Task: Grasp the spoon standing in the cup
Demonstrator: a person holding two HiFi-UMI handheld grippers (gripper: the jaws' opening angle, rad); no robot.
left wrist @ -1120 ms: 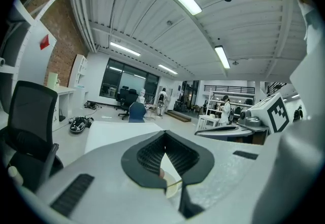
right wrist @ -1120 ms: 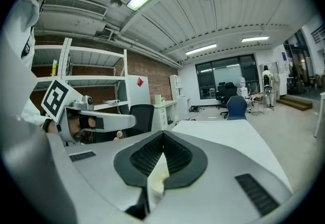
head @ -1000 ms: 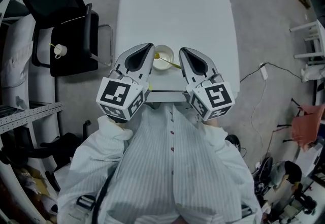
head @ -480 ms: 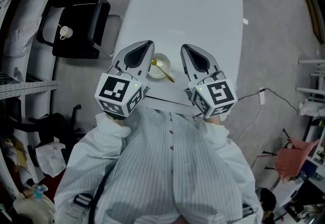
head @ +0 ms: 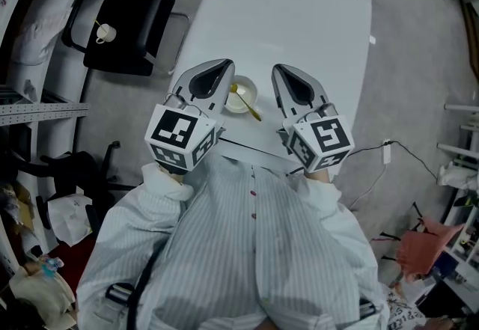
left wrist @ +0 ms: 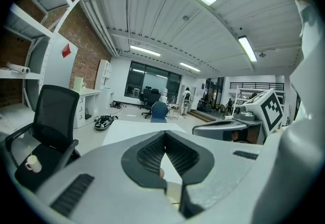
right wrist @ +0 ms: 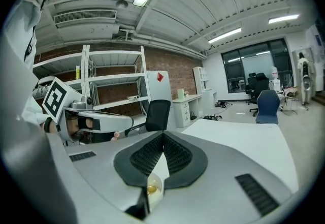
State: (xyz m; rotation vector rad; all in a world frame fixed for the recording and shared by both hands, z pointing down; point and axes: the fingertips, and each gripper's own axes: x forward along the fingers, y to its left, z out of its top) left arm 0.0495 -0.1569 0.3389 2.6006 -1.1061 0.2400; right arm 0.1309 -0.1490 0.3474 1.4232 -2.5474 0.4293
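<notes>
**A:** Finger state?

**B:** Left gripper [left wrist: 163, 135]: fingers [left wrist: 150, 155] pressed together at the tips, nothing pinched. Right gripper [right wrist: 163, 134]: fingers [right wrist: 147, 155] likewise together, nothing held.

**A:** Location of the cup?

**B:** The cup [head: 241, 94] stands on the table [head: 299, 14], close to its near edge, between the two grippers. The left gripper is just beside it, and contact cannot be determined. The right gripper is near but apart.

**A:** Contents?

**B:** One yellow spoon [head: 248, 104]. Its bowl is inside the cup. Its handle leans out over the rim toward the right gripper and the near edge.

**A:** Room for movement?

**B:** Past the cup, the white top runs on to the far edge. A chair [head: 123, 14] stands off the left edge, apart from the table, with a mug [head: 105, 33] on its seat. Floor [head: 419, 59] borders the right edge.
</notes>
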